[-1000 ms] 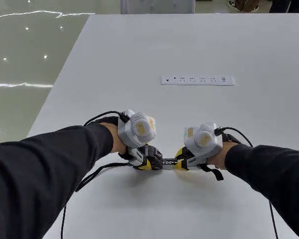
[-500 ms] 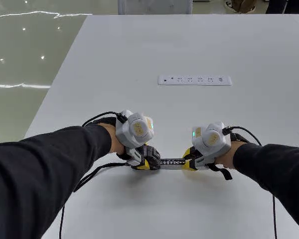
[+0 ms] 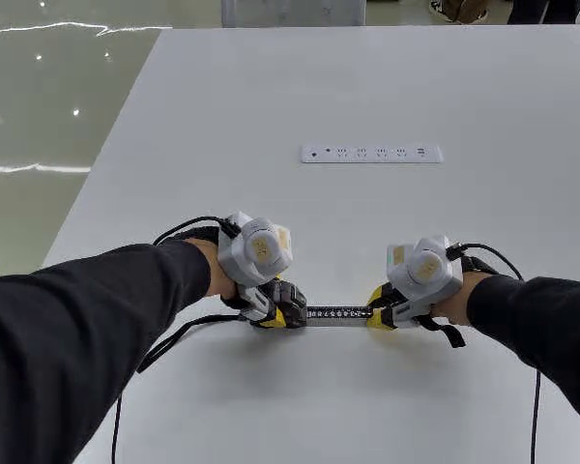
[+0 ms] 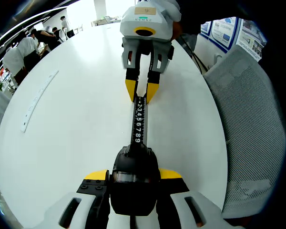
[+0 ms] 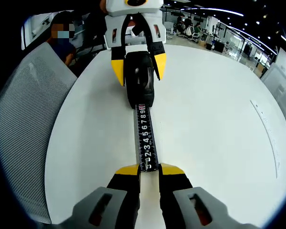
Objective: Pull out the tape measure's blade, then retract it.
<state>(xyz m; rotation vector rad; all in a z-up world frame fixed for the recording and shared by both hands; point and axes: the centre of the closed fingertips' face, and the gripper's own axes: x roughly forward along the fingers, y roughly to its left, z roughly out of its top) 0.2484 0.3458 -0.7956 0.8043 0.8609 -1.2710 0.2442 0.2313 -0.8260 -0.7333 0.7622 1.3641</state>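
A black and yellow tape measure case [image 3: 280,306] [image 4: 134,176] [image 5: 138,82] rests low over the white table, with my left gripper [image 3: 275,311] [image 4: 133,177] shut on it. Its blade [image 3: 338,313] [image 4: 138,123] [image 5: 145,140], printed with numbers, runs a short way out to the right. My right gripper [image 3: 379,315] [image 5: 148,170] is shut on the blade's free end. In the left gripper view the right gripper [image 4: 140,93] faces me across the blade, and in the right gripper view the left gripper [image 5: 138,64] straddles the case.
A white power strip [image 3: 371,154] [image 4: 37,100] [image 5: 267,131] lies flat further back on the white table [image 3: 367,87]. Black cables [image 3: 179,333] trail from the grippers toward the near edge. The table's left edge [image 3: 106,164] drops to a shiny floor. A mesh chair back [image 4: 255,124] stands near the table.
My right gripper has moved to the right, away from the case, and more of the blade now shows between the two grippers. The left gripper has held still.
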